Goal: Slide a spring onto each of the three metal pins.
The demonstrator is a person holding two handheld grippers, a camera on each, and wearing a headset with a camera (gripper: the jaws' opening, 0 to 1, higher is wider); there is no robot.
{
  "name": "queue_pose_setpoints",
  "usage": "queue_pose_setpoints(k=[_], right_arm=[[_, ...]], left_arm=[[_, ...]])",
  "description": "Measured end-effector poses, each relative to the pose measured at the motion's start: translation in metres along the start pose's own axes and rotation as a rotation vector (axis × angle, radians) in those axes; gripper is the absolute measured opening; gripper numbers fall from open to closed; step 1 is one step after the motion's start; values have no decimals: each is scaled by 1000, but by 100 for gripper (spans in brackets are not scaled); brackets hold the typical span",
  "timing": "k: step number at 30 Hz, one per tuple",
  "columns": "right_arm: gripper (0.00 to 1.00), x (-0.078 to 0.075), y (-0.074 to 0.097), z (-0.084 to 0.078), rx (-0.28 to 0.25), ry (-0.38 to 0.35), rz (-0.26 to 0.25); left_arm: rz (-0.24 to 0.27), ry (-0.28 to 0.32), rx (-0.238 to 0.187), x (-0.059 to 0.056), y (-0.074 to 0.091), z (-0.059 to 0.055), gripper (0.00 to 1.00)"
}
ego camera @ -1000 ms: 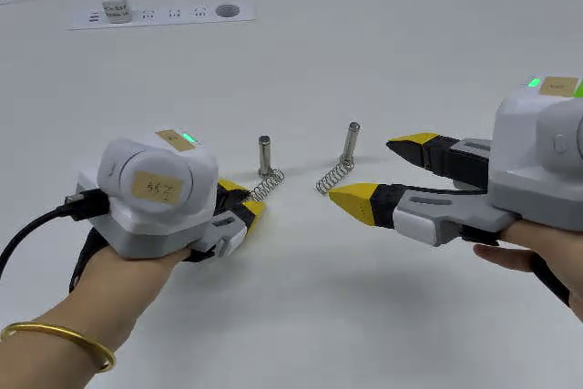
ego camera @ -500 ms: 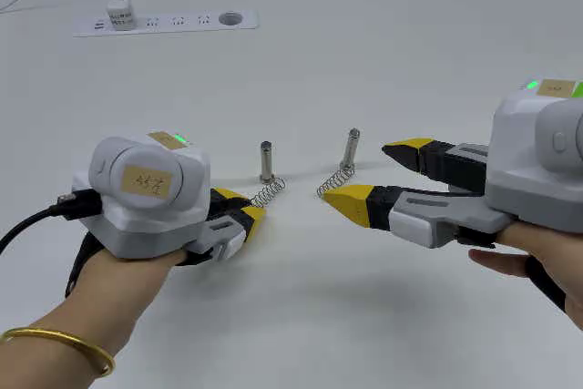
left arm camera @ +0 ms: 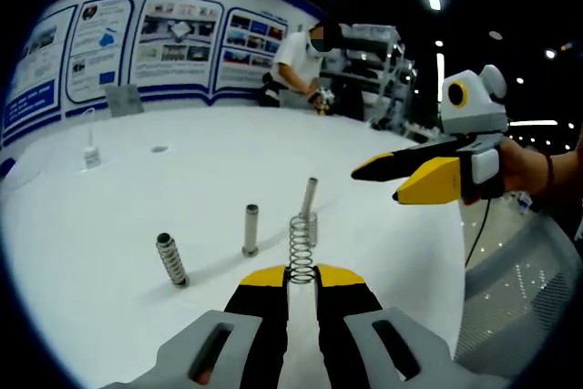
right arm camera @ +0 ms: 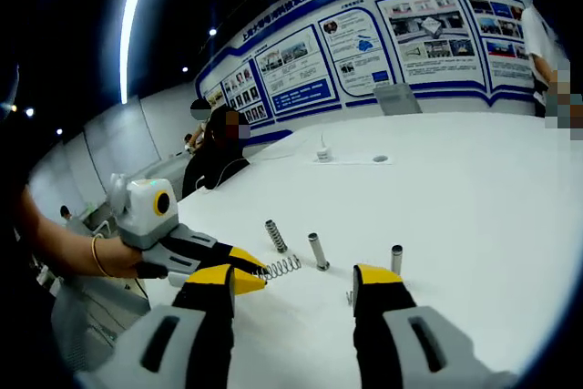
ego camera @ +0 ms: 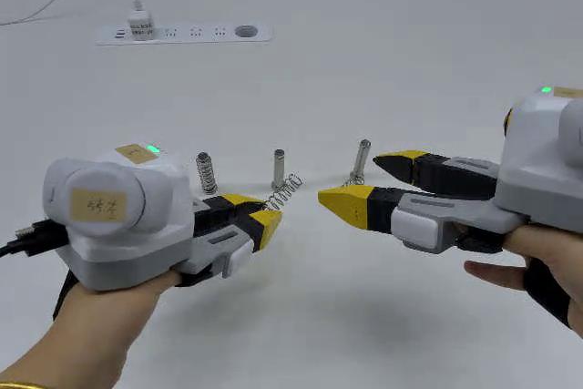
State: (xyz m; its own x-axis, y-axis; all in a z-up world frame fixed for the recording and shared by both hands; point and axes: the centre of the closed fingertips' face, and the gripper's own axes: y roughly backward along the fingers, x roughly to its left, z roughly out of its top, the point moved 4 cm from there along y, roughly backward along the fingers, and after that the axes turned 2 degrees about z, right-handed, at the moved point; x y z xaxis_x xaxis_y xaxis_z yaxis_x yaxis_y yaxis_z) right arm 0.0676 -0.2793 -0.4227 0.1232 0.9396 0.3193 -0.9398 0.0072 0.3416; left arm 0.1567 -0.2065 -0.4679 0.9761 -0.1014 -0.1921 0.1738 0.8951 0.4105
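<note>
Gripping a spring (left arm camera: 300, 234) by its end, the left gripper (left arm camera: 301, 275) sits clenched just short of the bare middle pin (left arm camera: 250, 230). I'd tip it upright, centre it over that pin, then lower. The right gripper (left arm camera: 375, 184), released, hovers right of it.

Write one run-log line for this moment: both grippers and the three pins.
left gripper: shut on spring | right gripper: open | left pin: loaded | middle pin: bare | right pin: bare
</note>
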Motion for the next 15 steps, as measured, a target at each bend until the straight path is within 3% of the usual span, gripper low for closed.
queue_pose_setpoints(k=[15], right_arm=[[41,29,-15,6,-8,-88,122]], left_arm=[[-42,27,-136,-18,30,19,10]])
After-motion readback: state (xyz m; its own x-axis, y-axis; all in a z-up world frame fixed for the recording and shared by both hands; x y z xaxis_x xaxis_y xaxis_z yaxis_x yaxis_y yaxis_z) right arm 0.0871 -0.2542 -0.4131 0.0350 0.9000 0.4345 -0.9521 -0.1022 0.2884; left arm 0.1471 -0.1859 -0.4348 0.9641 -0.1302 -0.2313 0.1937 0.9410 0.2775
